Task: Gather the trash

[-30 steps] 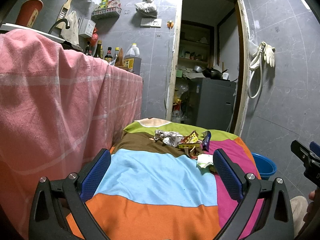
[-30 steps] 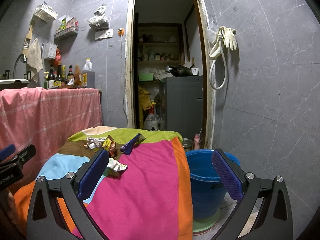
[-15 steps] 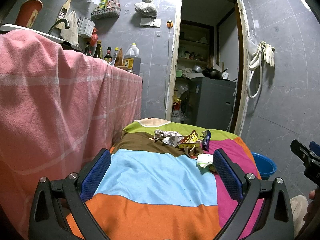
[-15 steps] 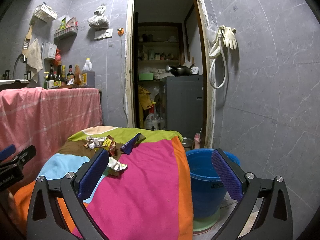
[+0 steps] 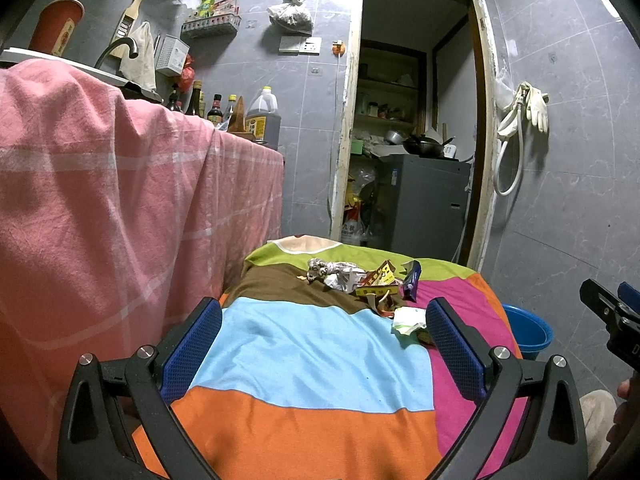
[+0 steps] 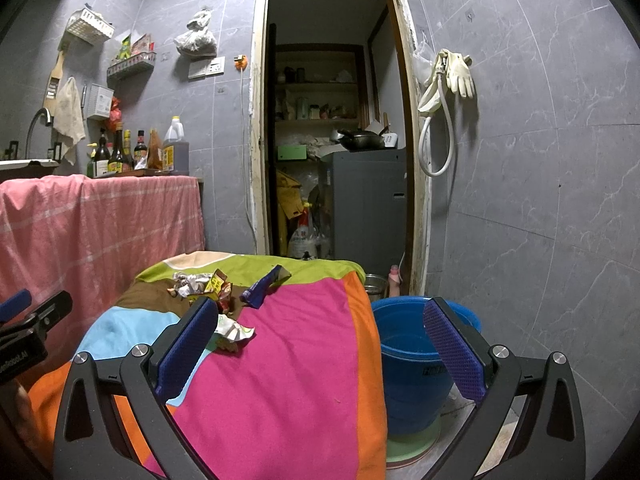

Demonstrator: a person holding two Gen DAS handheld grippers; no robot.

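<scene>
broadly, grey marbled tile walls enclose the room, with a dark open doorway at the back. left of it a pink checked cloth hangs over a counter carrying sauce bottles. lower down, a striped multicoloured cloth covers a table. just beside the table's right edge a blue bucket stands on the floor. the left gripper hovers over the light blue stripe, its blue-padded fingers spread wide with nothing between them. the right gripper hangs over the pink stripe and the bucket rim, likewise spread and holding nothing. the trash lies at the far end of the cloth: a crumpled silver wrapper, a yellow-and-red snack packet, a blue wrapper and, nearest the grippers, a white-green crumpled wrapper.
</scene>
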